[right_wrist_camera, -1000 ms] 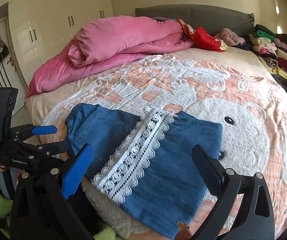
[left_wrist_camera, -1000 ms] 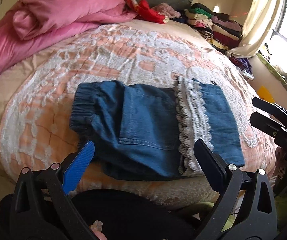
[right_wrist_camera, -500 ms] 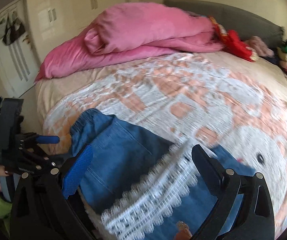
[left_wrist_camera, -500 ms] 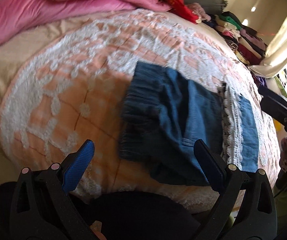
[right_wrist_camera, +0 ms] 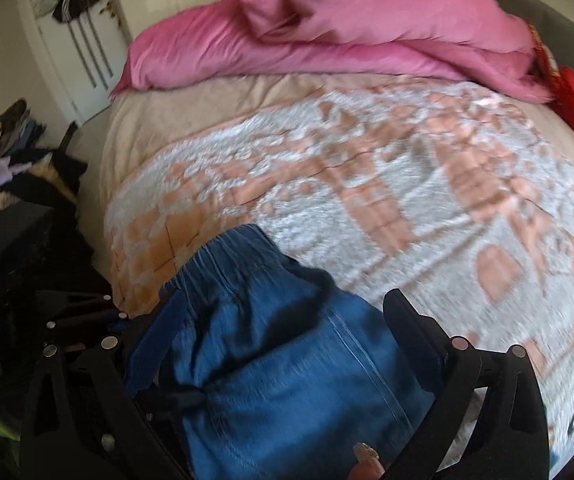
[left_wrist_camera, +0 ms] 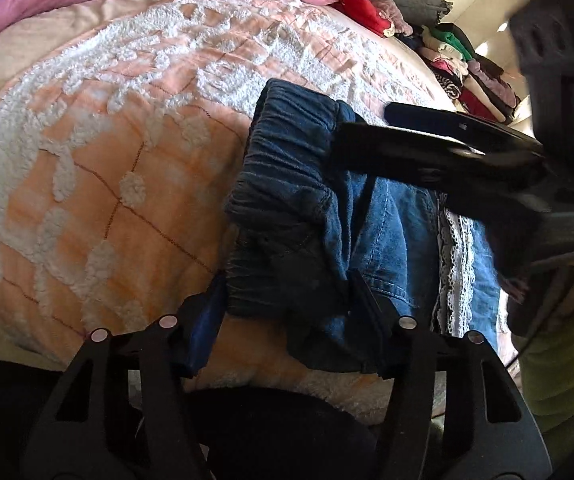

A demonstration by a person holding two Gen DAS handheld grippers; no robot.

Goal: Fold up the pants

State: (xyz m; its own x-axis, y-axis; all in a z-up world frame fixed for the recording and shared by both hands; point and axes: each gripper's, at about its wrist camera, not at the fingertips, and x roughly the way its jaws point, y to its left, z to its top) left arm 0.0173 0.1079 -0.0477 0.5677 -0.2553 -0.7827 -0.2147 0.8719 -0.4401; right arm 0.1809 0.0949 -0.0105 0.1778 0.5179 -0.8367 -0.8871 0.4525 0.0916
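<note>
— Both hand-held grippers have closed in on the pants since a second ago, when they hung back from the bed (left_wrist_camera: 99, 184). What do the pants (left_wrist_camera: 299, 216) look like?

— Blue denim, folded, near the bed's edge on the peach-and-white blanket (right_wrist_camera: 367, 184); the gathered elastic waistband is bunched up, and a white lace trim (left_wrist_camera: 457, 264) crosses the folded leg.

— And the grips?

— Left hand-held gripper (left_wrist_camera: 287, 316) is clenched on the waistband's near corner. Right hand-held gripper (right_wrist_camera: 283, 344) straddles the denim, jaws spread; whether it grasps, I cannot tell.
</note>
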